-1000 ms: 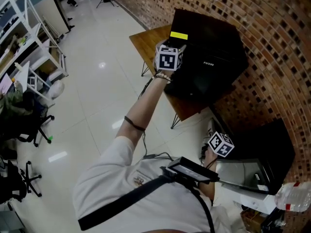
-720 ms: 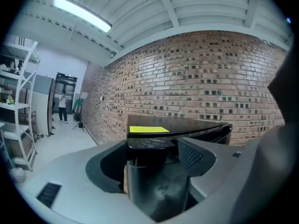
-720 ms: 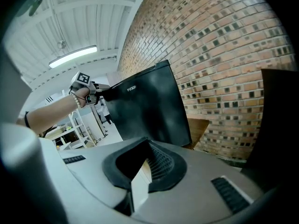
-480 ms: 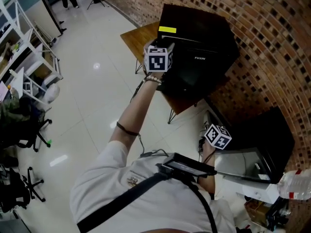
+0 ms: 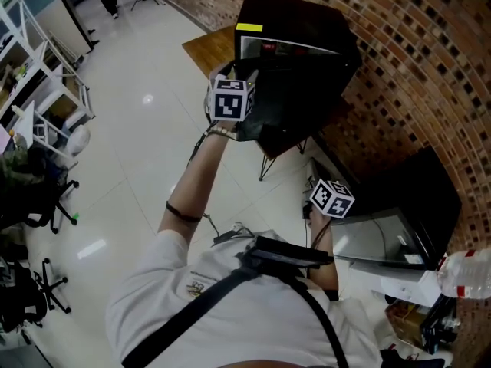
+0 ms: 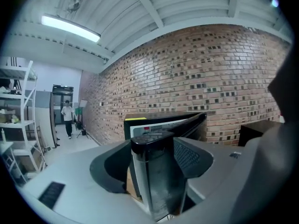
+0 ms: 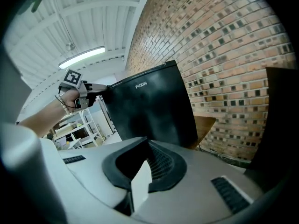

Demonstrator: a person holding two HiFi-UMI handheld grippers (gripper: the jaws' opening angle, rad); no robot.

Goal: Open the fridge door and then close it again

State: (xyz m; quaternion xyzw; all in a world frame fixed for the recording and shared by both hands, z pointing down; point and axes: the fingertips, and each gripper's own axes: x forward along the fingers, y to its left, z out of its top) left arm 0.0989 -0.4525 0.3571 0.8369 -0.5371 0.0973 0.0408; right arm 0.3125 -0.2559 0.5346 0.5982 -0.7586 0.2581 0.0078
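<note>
A black mini fridge [image 5: 303, 18] stands on a small wooden table [image 5: 205, 48] at the far side of the scene, backed against the brick wall [image 5: 430, 67] that runs along the right. The fridge door [image 5: 295, 102] is partly open: a pale strip of the interior shows along the top between door and cabinet, beside a yellow sticker [image 5: 248, 27] at the cabinet's top left corner. The left gripper [image 5: 239, 96] is stretched out to the door's free left edge. Its own view shows that edge standing upright between the two jaws and filling the gap. The jaws have just been closing and clamp on the door's edge. In the right gripper view the door's front, with its maker's lettering, faces the camera, and the left gripper sits at the door's left edge. The right gripper [image 5: 330, 198] is nearer and lower, well apart from the fridge and just right of the person's body. Its jaws are pressed together with nothing between them. At the near right a second black appliance [image 5: 418, 221] stands against the wall, with a clear plastic bottle [image 5: 466, 276] just beside it at the right edge of the head view. White shelving [image 5: 46, 98] lines the far left, across a glossy pale floor [image 5: 146, 152].
</note>
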